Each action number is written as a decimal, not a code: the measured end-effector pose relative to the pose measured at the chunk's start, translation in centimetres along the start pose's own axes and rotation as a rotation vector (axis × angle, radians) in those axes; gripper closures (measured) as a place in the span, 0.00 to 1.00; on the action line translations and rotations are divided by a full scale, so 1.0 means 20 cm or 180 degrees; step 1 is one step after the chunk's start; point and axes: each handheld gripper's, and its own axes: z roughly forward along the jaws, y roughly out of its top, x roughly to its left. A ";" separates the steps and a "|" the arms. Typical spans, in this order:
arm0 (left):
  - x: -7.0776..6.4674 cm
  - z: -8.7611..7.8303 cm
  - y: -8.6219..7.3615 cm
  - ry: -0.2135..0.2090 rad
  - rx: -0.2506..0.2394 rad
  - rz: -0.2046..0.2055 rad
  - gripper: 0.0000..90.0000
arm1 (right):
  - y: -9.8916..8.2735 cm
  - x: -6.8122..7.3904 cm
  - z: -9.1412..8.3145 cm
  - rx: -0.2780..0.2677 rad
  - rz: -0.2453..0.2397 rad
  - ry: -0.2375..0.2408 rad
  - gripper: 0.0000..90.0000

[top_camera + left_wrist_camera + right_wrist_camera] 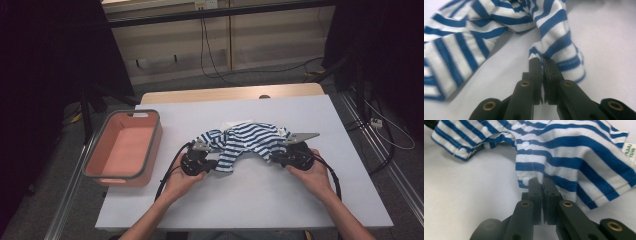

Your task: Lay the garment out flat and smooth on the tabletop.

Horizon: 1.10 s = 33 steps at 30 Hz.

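While the blue-and-white striped garment (247, 140) lies bunched near the middle of the white table (260, 200), each hand-held gripper clamps one side of it. The left gripper (214, 163) pinches a hemmed fold of the fabric; its jaws are closed on it. The right gripper (274, 158) is clamped on the edge bearing white snap buttons (525, 144). A pink bin (124, 148) stands at the table's left edge.

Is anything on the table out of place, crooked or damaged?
Nothing looks damaged or spilled. The blue-and-white striped garment lies crumpled and bunched on the white table, pinched at each side by the left hand-held gripper and the right hand-held gripper. The pink bin beside it sits empty and straight.
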 end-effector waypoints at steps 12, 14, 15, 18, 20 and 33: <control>-0.01 -0.19 -0.09 0.0073 -0.0157 -0.0037 0.96 | -0.08 0.05 -0.13 -0.0038 0.0021 0.0016 0.97; -0.02 -0.21 -0.10 0.0057 -0.0172 -0.0033 0.96 | -0.10 0.05 -0.15 -0.0035 0.0026 0.0000 0.97; -0.02 -0.22 -0.10 0.0039 -0.0199 -0.0043 0.96 | -0.11 0.05 -0.16 -0.0033 0.0034 0.0005 0.97; -0.03 -0.26 -0.12 0.0004 -0.0233 -0.0028 0.96 | -0.13 0.06 -0.18 -0.0028 0.0044 0.0000 0.97; -0.05 -0.28 -0.15 -0.0027 -0.0253 -0.0030 0.96 | -0.15 0.06 -0.19 -0.0014 0.0045 0.0006 0.97; -0.04 -0.26 -0.27 0.0014 -0.0101 -0.0023 0.93 | -0.17 0.17 -0.13 0.0107 -0.0082 0.0143 0.90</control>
